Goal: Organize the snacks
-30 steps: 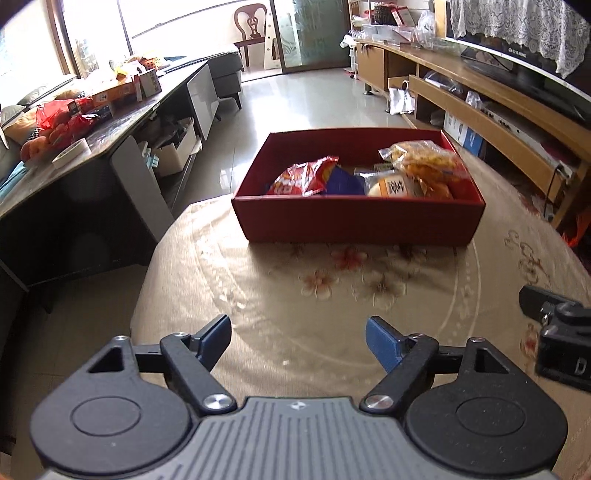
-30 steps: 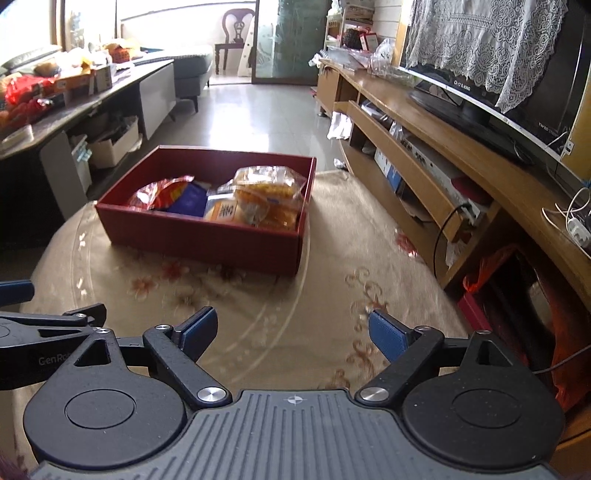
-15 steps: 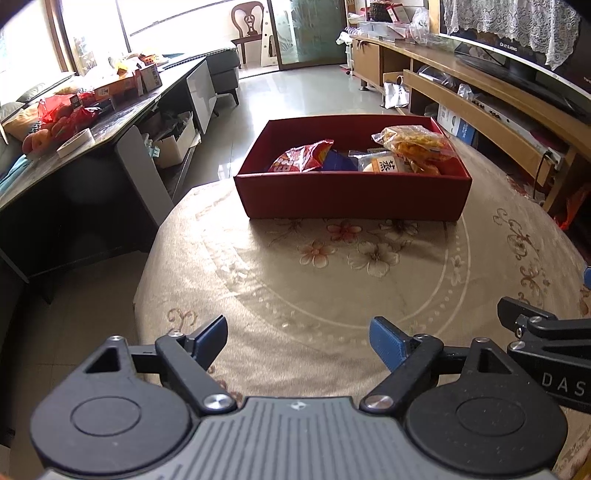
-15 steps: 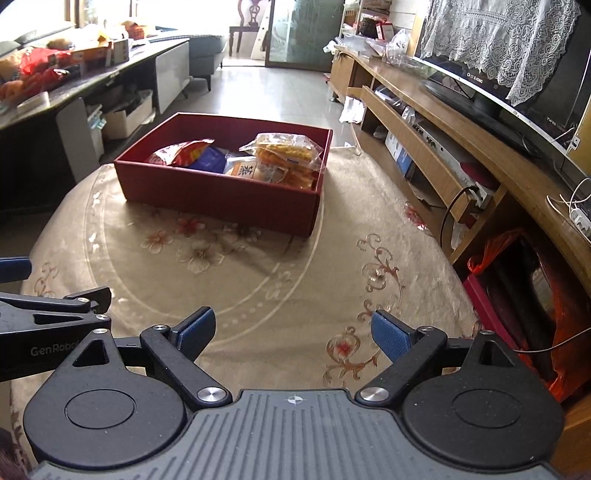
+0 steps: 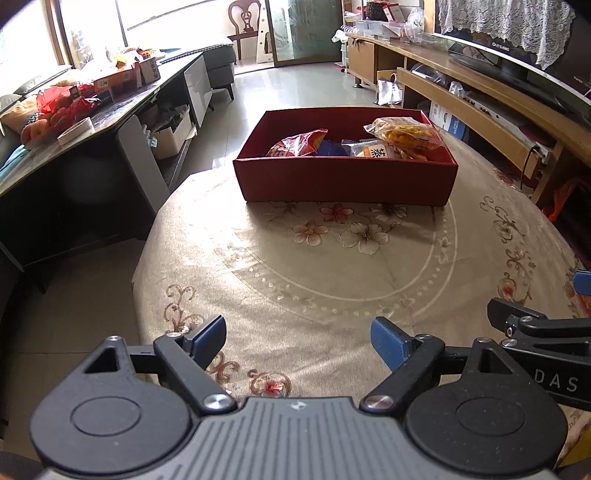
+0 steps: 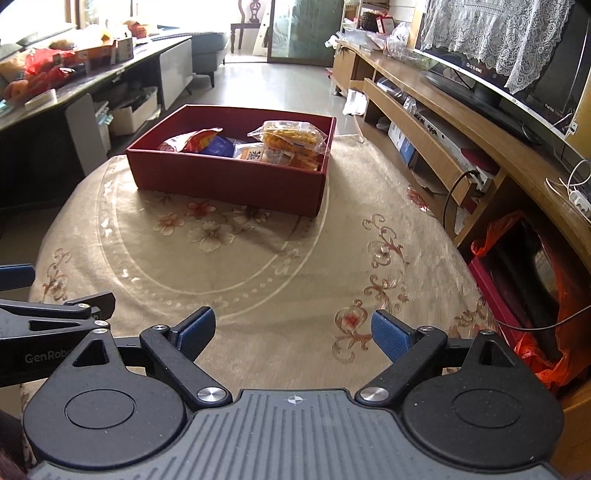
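The left gripper [image 5: 298, 334] is hanging over the near edge of a round table, its jaws spread wide with nothing between the blue pads [image 5: 388, 339]. The right gripper [image 6: 293, 330] is hovering just beside it, to its right, jaws likewise standing wide apart and empty; part of its black arm is showing at the right edge of the left wrist view. Under both grippers the beige flowered tablecloth [image 5: 332, 266] is lying bare of snacks.

Ahead of the grippers, across the middle of the cloth and near the far side of the table, a red box [image 5: 347, 179] is sitting flat. The snacks are lying inside it: a red chip bag [image 5: 297, 144] toward the left, a small blue packet [image 5: 334, 147] next to it, a pale packet with printed characters [image 5: 373, 150], and a clear bag of yellow snacks [image 5: 406, 134] resting on top at the right.

Beyond the table, to the left of the grippers, a dark side table [image 5: 92, 122] is carrying boxes and red bags. To the right, a wooden TV stand [image 6: 461, 122] is running along the wall, a lace cloth [image 6: 498, 33] draping over the screen. A chair [image 5: 245, 26] is standing at the far end.
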Demonstrator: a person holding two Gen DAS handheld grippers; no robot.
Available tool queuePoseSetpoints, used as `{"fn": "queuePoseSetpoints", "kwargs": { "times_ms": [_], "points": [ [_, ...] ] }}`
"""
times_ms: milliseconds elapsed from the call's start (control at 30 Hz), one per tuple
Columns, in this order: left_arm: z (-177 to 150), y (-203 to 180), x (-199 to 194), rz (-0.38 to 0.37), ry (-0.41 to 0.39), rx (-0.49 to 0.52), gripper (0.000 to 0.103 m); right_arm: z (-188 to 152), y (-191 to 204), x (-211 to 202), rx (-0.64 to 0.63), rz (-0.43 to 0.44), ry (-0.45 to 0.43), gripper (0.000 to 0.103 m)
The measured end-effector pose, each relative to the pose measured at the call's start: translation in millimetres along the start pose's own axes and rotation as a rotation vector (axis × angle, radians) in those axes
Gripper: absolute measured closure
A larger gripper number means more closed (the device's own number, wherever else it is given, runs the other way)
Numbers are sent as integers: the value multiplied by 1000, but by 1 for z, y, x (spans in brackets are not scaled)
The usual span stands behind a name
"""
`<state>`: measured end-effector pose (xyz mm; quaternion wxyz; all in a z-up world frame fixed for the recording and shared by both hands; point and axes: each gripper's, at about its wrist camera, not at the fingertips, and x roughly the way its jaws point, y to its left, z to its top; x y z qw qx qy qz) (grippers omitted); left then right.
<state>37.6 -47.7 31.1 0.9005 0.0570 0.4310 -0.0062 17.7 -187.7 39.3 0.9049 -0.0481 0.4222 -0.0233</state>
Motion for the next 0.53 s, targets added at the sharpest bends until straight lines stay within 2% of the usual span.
{"fn": "queuePoseSetpoints", "kwargs": {
  "times_ms": [267,400,533],
  "points": [
    [-5,-4,-12,18,-40,36,21,-6,-2,-8,5,11,-12,9],
    [-6,-1,-12,4,-41,16,21,-6,-2,-9,9,20,-16,9],
    [-7,-2,-14,20,-48,17,20,-6,-2,-9,6,22,-15,9]
  ]
}}
